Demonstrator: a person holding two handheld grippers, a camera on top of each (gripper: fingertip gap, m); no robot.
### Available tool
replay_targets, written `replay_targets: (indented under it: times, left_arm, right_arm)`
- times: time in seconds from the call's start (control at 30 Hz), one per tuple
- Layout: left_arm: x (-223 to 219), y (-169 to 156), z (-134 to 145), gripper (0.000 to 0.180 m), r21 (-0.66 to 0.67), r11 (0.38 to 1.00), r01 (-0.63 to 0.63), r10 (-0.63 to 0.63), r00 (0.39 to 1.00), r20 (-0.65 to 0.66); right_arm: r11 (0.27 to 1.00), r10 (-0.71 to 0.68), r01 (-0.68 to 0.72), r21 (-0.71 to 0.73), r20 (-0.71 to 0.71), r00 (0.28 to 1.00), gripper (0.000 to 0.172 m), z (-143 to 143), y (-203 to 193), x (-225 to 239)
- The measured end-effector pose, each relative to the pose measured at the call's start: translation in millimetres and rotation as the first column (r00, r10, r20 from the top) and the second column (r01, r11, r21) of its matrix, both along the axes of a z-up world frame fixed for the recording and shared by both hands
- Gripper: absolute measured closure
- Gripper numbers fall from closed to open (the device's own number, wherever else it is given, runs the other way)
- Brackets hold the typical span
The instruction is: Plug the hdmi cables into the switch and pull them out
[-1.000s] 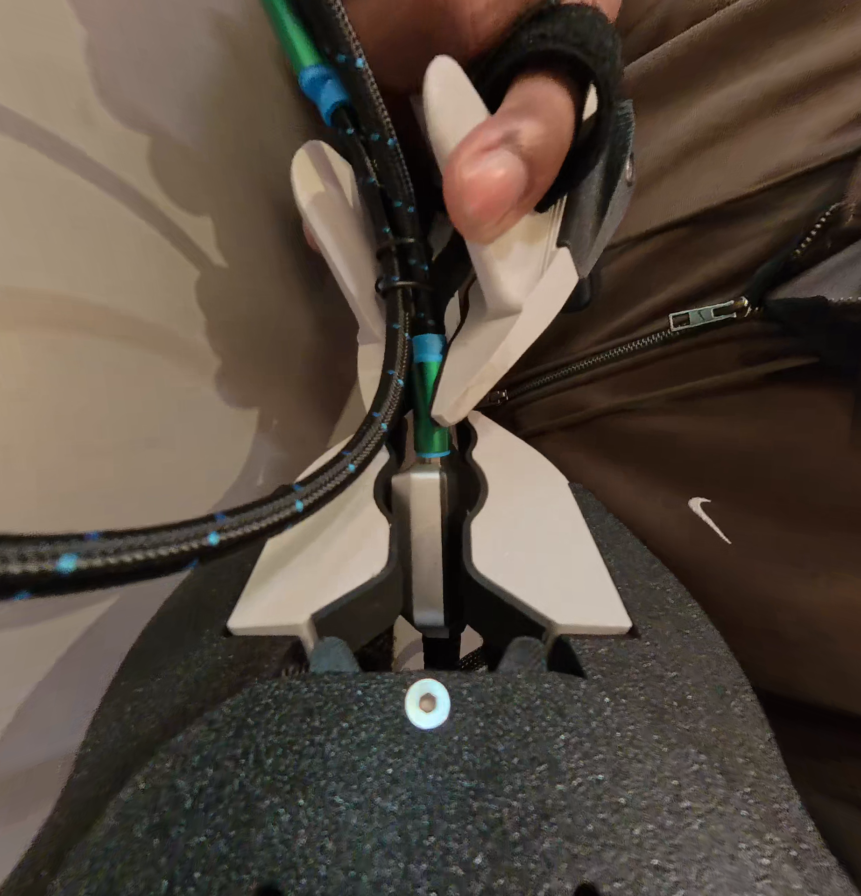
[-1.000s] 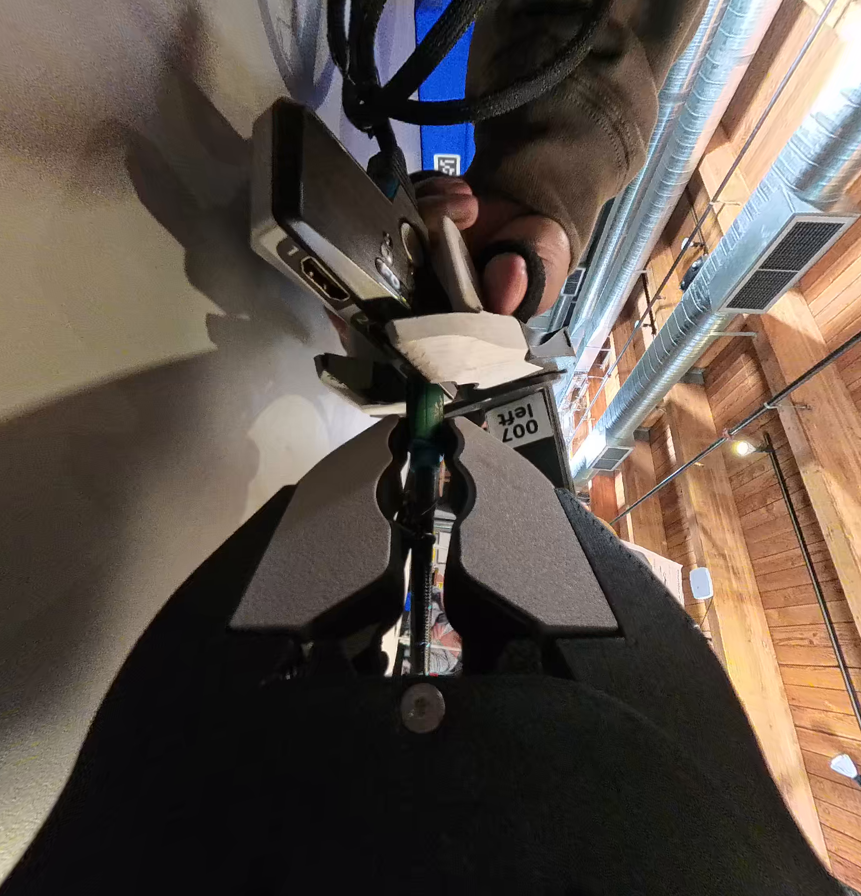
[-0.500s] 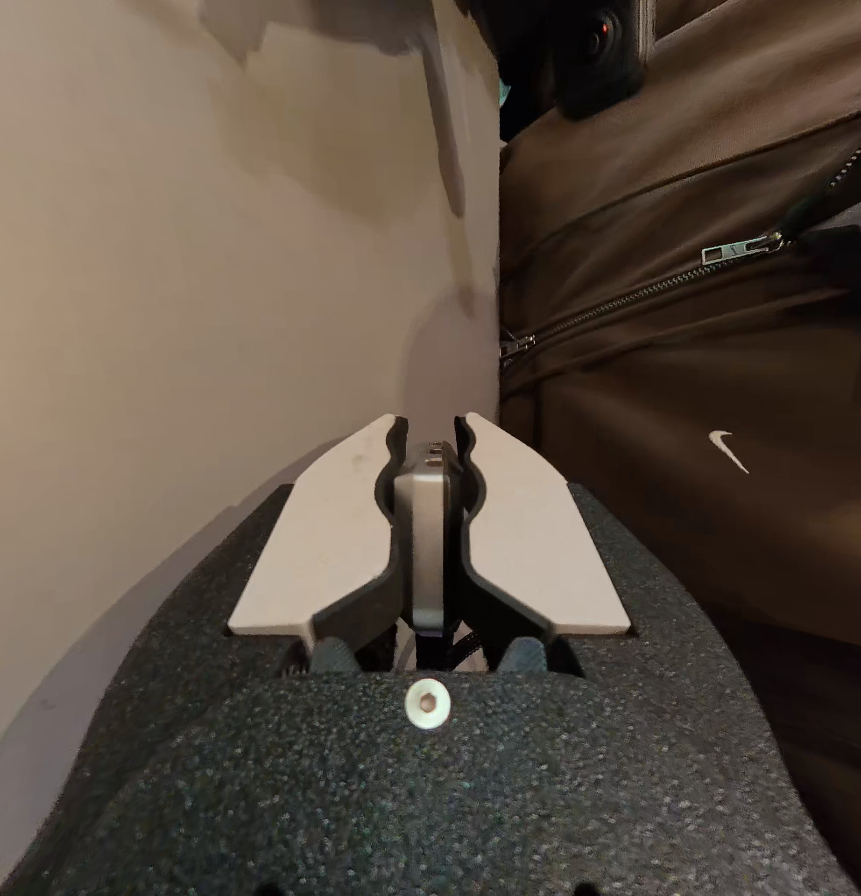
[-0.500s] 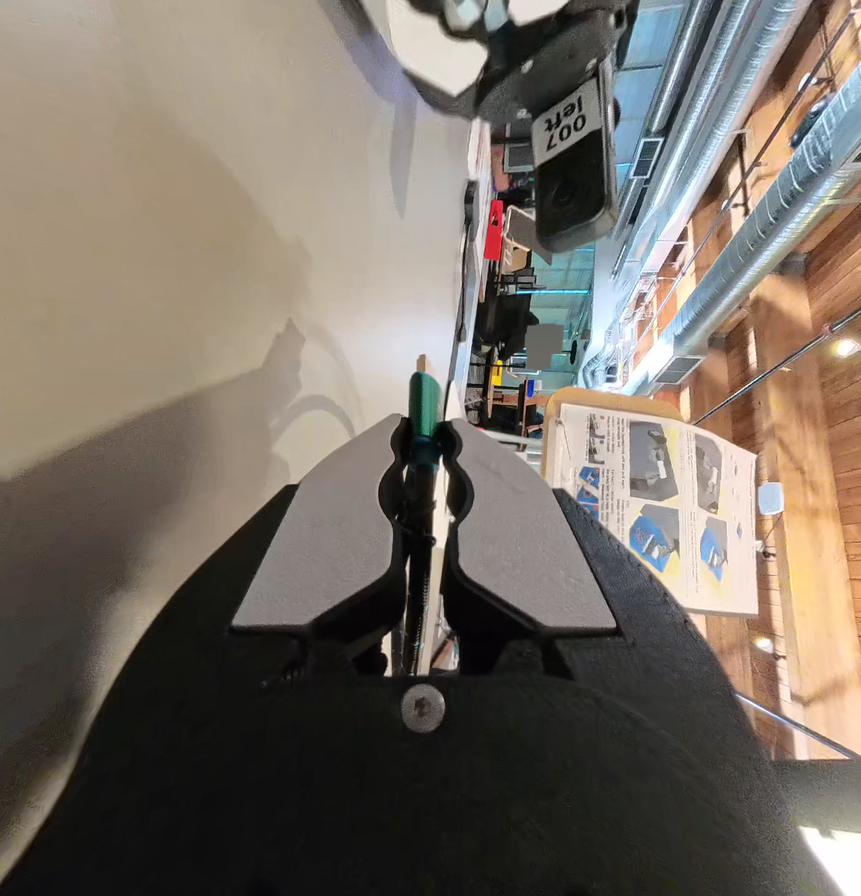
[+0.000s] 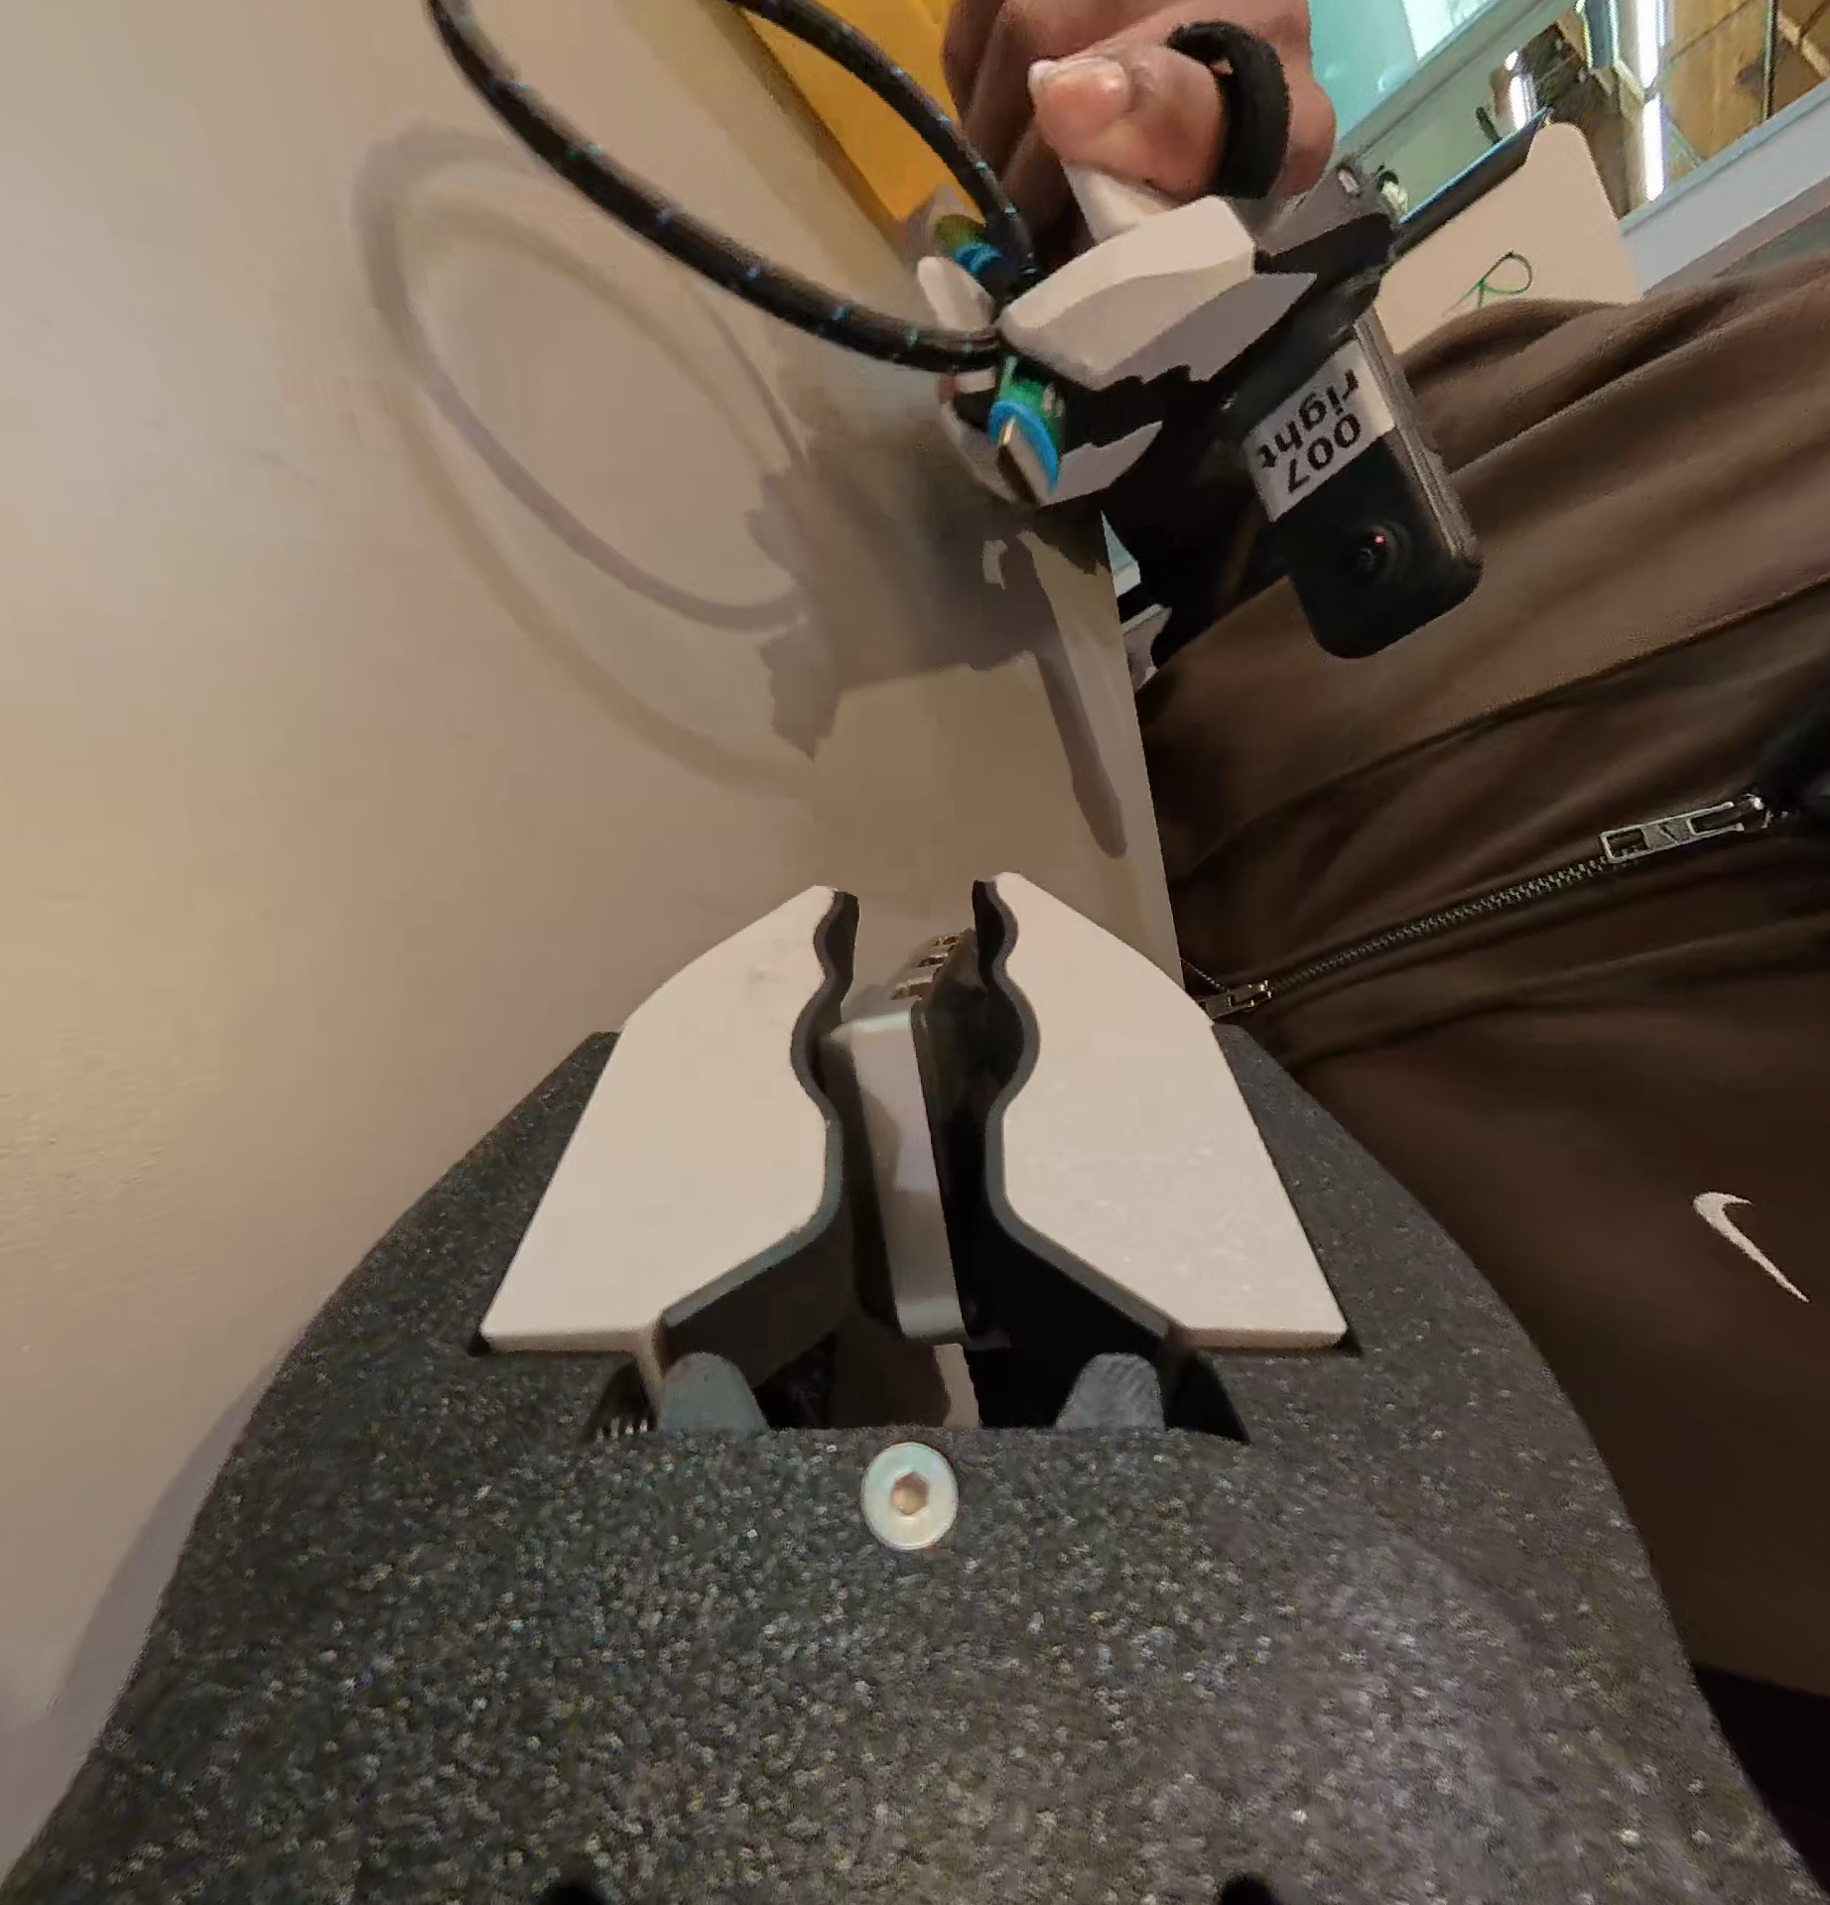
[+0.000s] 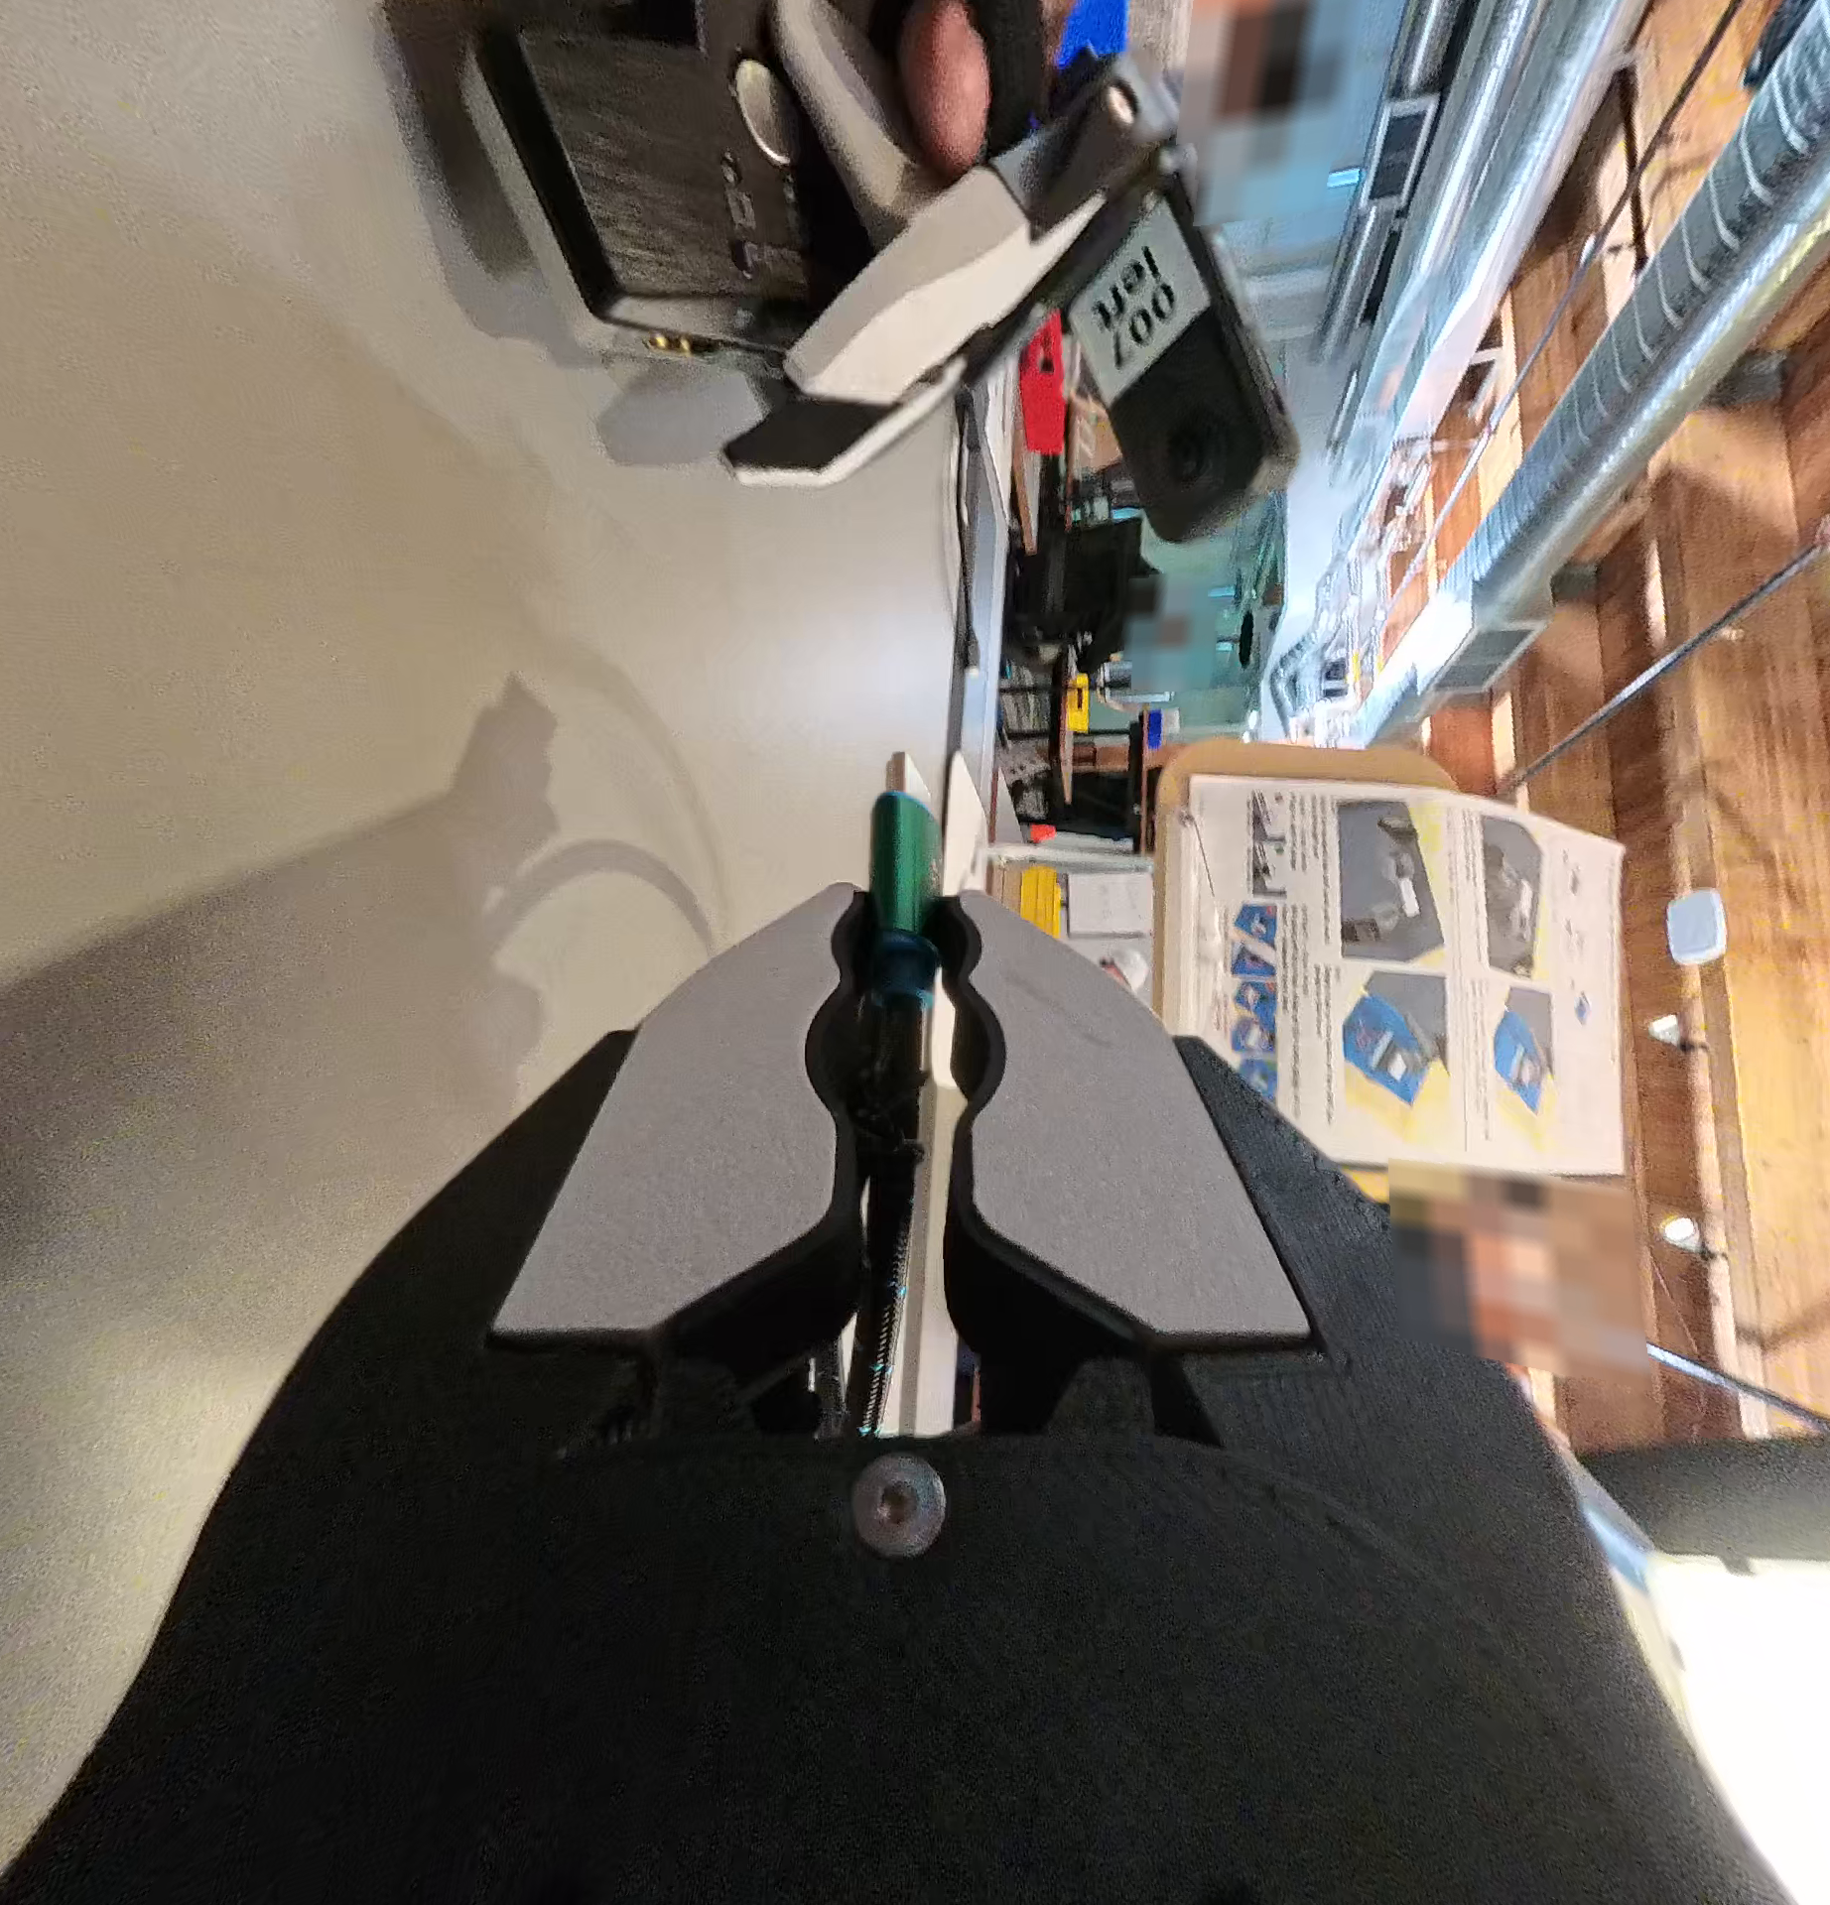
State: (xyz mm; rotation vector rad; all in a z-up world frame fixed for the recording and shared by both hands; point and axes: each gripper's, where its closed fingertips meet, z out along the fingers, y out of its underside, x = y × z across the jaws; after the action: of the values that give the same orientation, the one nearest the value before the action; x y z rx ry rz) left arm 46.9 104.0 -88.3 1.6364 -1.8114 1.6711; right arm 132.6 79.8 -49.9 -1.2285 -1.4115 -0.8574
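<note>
While the right tongs clamp the green plug of a black braided cable, tip protruding forward, the left tongs grip a flat grey-and-black device edge-on, ports forward. Both hover apart above the cream counter; a brown jacket fills the right.

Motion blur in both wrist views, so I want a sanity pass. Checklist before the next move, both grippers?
1. Left gripper holds the grey box: ok.
2. Box straight between the fingers: not ok, it sits tilted.
3. Right gripper clamped on the green plug: ok.
4. Plug tip sticks out past the fingertips: ok.
5. Cable loop clear of the left gripper: ok.
6. Plug lined up with a port on the box: cannot tell.
</note>
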Motion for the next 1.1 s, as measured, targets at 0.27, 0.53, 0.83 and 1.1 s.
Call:
replay_targets:
  times: [0.27,0.53,0.83,1.1]
  left_arm:
    - [-4,2,4,0.157,-0.016,1.000,-0.023,0.024,0.998,0.058]
    - [-7,-2,1,0.157,0.005,1.000,-0.019,0.019,0.998,0.054]
    - [-5,-1,0,0.157,0.012,1.000,-0.027,0.026,0.998,0.049]
    - [-5,-1,1,0.157,0.013,0.999,-0.031,0.030,0.998,0.052]
  right_arm:
    - [0.949,-0.305,0.294,0.118,0.090,0.948,0.160,91,-49,73]
    - [0.761,-0.647,0.643,-0.082,-0.025,0.762,0.159,90,-126,235]
    - [0.559,-0.816,0.749,-0.355,-0.074,0.574,0.152,23,-147,294]
    - [0.601,-0.795,0.700,-0.386,-0.201,0.572,0.139,69,-132,276]
